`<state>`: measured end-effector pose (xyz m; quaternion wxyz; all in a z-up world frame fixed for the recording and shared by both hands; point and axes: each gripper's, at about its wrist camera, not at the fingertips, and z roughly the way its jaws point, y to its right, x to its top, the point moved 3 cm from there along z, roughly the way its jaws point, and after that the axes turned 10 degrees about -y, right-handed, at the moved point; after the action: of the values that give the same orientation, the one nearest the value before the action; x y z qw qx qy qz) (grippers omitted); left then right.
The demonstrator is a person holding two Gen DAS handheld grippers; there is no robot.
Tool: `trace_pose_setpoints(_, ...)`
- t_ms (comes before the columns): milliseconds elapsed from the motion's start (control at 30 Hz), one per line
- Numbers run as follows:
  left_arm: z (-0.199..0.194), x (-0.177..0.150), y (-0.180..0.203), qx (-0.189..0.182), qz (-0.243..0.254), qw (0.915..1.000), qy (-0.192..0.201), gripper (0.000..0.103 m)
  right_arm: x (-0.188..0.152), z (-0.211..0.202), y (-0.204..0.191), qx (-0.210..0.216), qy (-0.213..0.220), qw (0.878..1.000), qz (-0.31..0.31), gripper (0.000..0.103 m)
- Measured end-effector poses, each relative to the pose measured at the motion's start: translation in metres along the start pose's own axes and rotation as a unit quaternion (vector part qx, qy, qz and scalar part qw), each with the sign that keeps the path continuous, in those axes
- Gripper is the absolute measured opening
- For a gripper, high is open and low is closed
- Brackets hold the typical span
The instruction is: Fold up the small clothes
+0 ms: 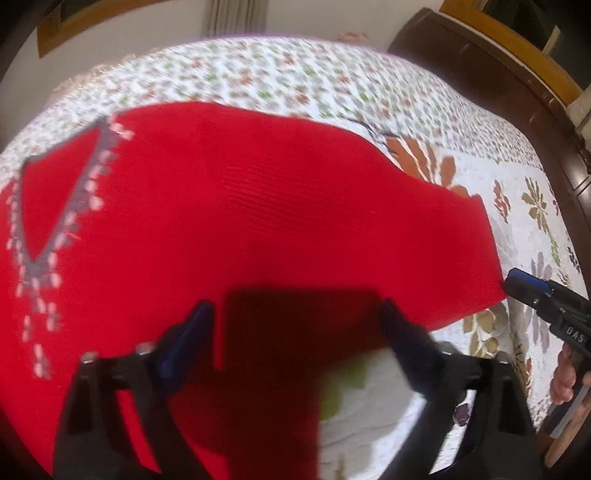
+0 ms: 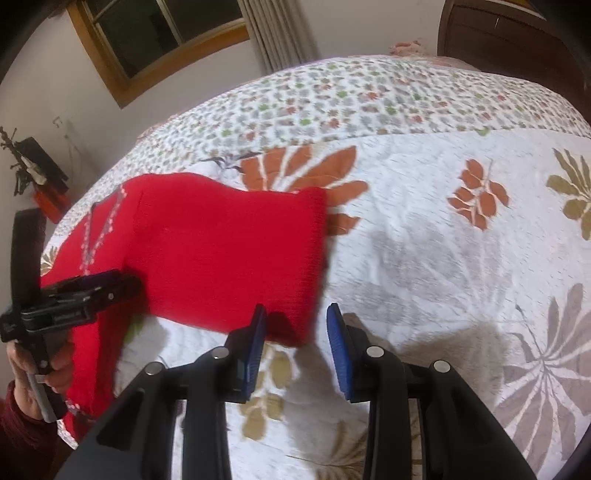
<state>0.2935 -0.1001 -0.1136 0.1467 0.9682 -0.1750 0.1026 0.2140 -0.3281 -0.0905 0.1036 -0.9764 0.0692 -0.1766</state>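
Observation:
A red knitted sweater (image 1: 258, 203) (image 2: 229, 251) lies spread on a floral quilt (image 2: 424, 229). Its grey-and-white V-neck (image 1: 55, 206) is at the far left in the left wrist view. My left gripper (image 1: 297, 325) (image 2: 122, 286) hovers open over the sweater's near edge, where a shadowed red sleeve (image 1: 277, 369) runs down between the wide-apart fingers. My right gripper (image 2: 297, 310) (image 1: 524, 286) is open, its blue pads (image 2: 255, 350) on either side of the sweater's hem corner (image 2: 295, 328). Whether the pads touch the fabric is unclear.
The quilt (image 1: 369, 85) covers a bed with a dark wooden headboard (image 1: 517, 92) (image 2: 509, 37). A window (image 2: 159, 33) and curtain (image 2: 280, 29) are on the far wall, and a small cluttered stand (image 2: 37, 166) is beside the bed. A person's hand (image 2: 22, 373) holds the left gripper.

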Motion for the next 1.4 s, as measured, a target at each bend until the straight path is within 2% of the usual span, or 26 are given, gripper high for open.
trace_pose_setpoints(67, 0.004, 0.0, 0.006, 0.006, 0.005, 1.0, 0.003, 0.054, -0.003, 0.001, 0.002, -0.001, 0.002, 1.0, -0.001, 0.035)
trace_pose_setpoints(133, 0.001, 0.0, 0.006, 0.013, 0.002, 0.9998, 0.011, 0.023, -0.004, 0.002, 0.001, 0.0, 0.004, 1.0, -0.003, 0.035)
trace_pose_setpoints(200, -0.01, -0.001, 0.003, -0.018, -0.004, 0.9996, 0.021, 0.007, -0.004, 0.001, -0.002, -0.002, 0.007, 1.0, -0.007, 0.035)
trace_pose_setpoints(400, -0.051, -0.005, -0.002, -0.074, 0.003, 0.9945, 0.074, 0.005, -0.002, -0.001, -0.006, -0.002, 0.009, 1.0, -0.006, 0.035)
trace_pose_setpoints(567, -0.086, -0.008, -0.027, -0.069, -0.002, 0.9909, 0.116, 0.005, -0.002, -0.002, -0.011, 0.005, 0.009, 1.0, -0.007, 0.035)
trace_pose_setpoints(667, -0.108, -0.011, -0.063, -0.047, -0.024, 0.9886, 0.141, 0.005, 0.0, -0.001, -0.016, 0.017, 0.009, 1.0, -0.008, 0.035)
trace_pose_setpoints(900, -0.142, -0.023, -0.16, 0.01, -0.094, 0.9816, 0.166, 0.005, 0.007, 0.008, -0.053, 0.04, 0.005, 0.998, -0.037, 0.035)
trace_pose_setpoints(1133, -0.165, -0.037, -0.253, 0.051, -0.169, 0.9676, 0.181, 0.005, 0.017, 0.025, -0.103, 0.072, -0.005, 0.995, -0.066, 0.035)
trace_pose_setpoints(1233, -0.165, -0.042, -0.283, 0.068, -0.185, 0.9643, 0.177, 0.005, 0.023, 0.034, -0.127, 0.09, -0.013, 0.993, -0.077, 0.037)
trace_pose_setpoints(1300, -0.159, -0.043, -0.297, 0.068, -0.195, 0.9641, 0.167, 0.005, 0.026, 0.039, -0.14, 0.092, -0.016, 0.992, -0.08, 0.044)
trace_pose_setpoints(1400, -0.149, -0.046, -0.316, 0.068, -0.21, 0.9621, 0.16, 0.005, 0.032, 0.05, -0.157, 0.109, -0.026, 0.99, -0.082, 0.044)
